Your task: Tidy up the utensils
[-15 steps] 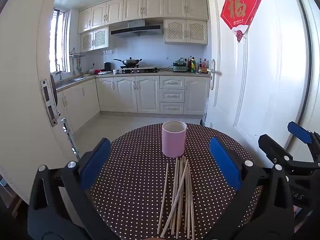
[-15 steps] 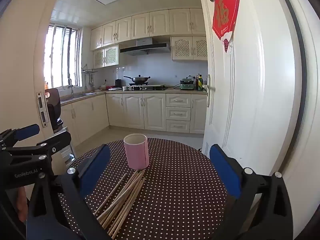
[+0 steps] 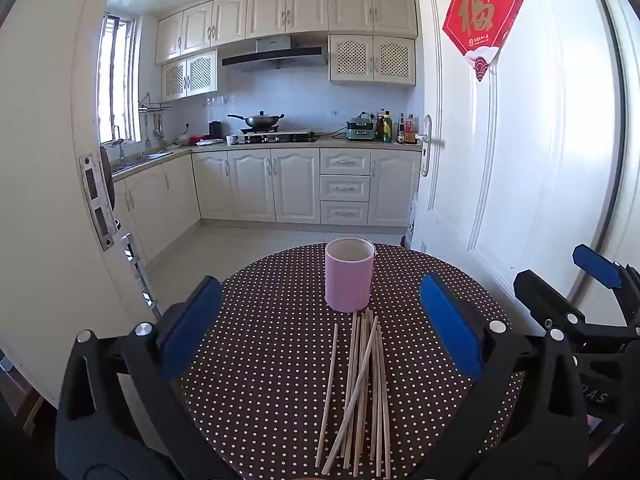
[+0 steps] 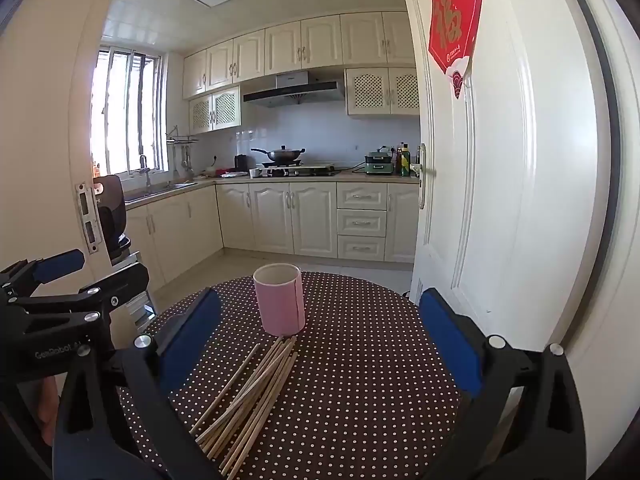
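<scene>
A pink cylindrical cup (image 3: 350, 276) (image 4: 280, 300) stands upright and empty on a round table with a dark polka-dot cloth (image 3: 264, 352) (image 4: 360, 380). Several wooden chopsticks (image 3: 362, 388) (image 4: 252, 392) lie in a loose pile on the cloth just in front of the cup. My left gripper (image 3: 320, 328) hovers wide open over the pile, nothing between its blue pads. My right gripper (image 4: 320, 344) is also wide open and empty, to the right of the pile. Each gripper shows at the edge of the other's view: the right gripper (image 3: 592, 280) and the left gripper (image 4: 64, 276).
A white door (image 3: 520, 160) with a red paper decoration (image 3: 482, 20) stands open just right of the table. Behind is a kitchen with cream cabinets (image 3: 296, 188), a stove with a wok (image 3: 262, 120) and a window (image 4: 124, 116). A door frame (image 3: 40, 200) stands close on the left.
Both views have tilted slightly; the cup and chopsticks sit a little lower and nearer in frame. Nothing on the table has moved, and both grippers stay open.
</scene>
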